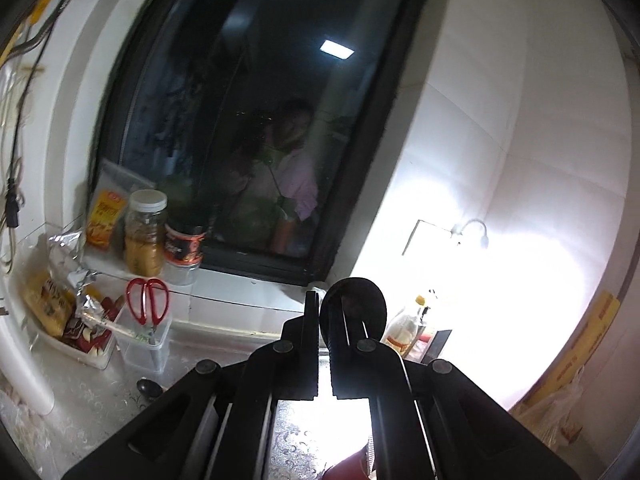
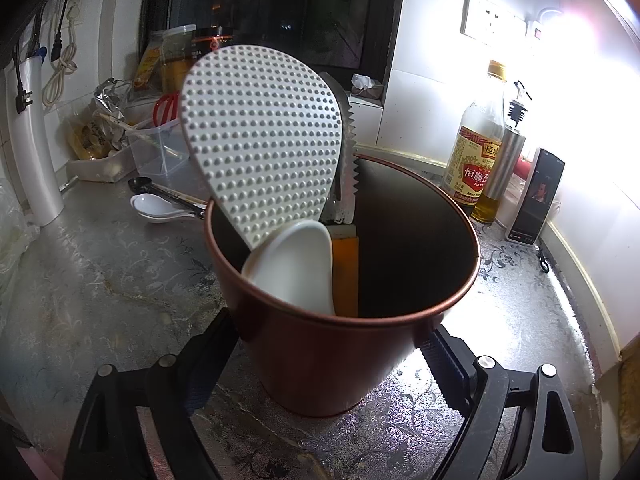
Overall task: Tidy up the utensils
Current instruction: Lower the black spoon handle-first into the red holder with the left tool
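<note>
My right gripper (image 2: pixel 324 364) is shut on a red metal cup (image 2: pixel 332 352) standing on the counter, its fingers pressed on both sides. The cup holds a white dimpled rice paddle (image 2: pixel 260 136), a white ceramic spoon (image 2: pixel 296 264), an orange-handled tool (image 2: pixel 346 276) and a serrated metal blade (image 2: pixel 348 160). My left gripper (image 1: pixel 325 320) is shut on a black spoon (image 1: pixel 354 304), bowl upward, held above the counter. The cup's red rim (image 1: pixel 348 466) shows at the bottom of the left wrist view. A white spoon (image 2: pixel 154 204) and a black spoon (image 2: pixel 140 183) lie on the counter behind the cup.
A clear box with red scissors (image 1: pixel 147 300) and a tray of packets (image 1: pixel 64 320) stand at the left by the window. Jars (image 1: pixel 145 236) sit on the sill. A vinegar bottle (image 2: pixel 476 148), an oil bottle (image 2: pixel 504 168) and a phone (image 2: pixel 536 196) stand at the right wall.
</note>
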Demonstrator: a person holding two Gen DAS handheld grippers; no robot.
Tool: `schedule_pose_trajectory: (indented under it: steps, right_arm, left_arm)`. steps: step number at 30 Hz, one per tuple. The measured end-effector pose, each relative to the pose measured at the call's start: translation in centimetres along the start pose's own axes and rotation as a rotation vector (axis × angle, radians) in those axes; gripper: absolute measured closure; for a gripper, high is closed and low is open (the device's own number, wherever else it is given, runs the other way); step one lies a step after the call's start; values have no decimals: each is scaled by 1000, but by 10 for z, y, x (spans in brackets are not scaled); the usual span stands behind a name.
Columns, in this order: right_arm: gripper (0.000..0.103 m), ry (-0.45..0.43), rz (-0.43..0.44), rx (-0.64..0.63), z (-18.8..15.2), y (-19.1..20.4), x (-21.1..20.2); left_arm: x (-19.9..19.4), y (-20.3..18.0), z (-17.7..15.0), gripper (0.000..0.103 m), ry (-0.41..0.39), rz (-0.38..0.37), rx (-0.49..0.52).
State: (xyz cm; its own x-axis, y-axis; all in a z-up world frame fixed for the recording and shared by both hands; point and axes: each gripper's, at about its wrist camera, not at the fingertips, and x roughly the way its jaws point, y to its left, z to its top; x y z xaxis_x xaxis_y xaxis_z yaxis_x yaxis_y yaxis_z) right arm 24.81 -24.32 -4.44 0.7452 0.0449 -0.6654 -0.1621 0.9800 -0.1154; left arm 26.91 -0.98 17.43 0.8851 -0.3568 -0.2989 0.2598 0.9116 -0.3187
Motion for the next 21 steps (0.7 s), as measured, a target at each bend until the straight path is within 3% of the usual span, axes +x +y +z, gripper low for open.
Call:
schedule_pose_trajectory:
  steps: [14,21]
  right_arm:
    - [12,2,-3,-8,0,-1,-1]
    - [12,2,-3,-8,0,-1,-1]
  left_arm:
    - [42,-55,-55,100,132,-14,184]
    - [52,-68,-75,99,218,-58,217]
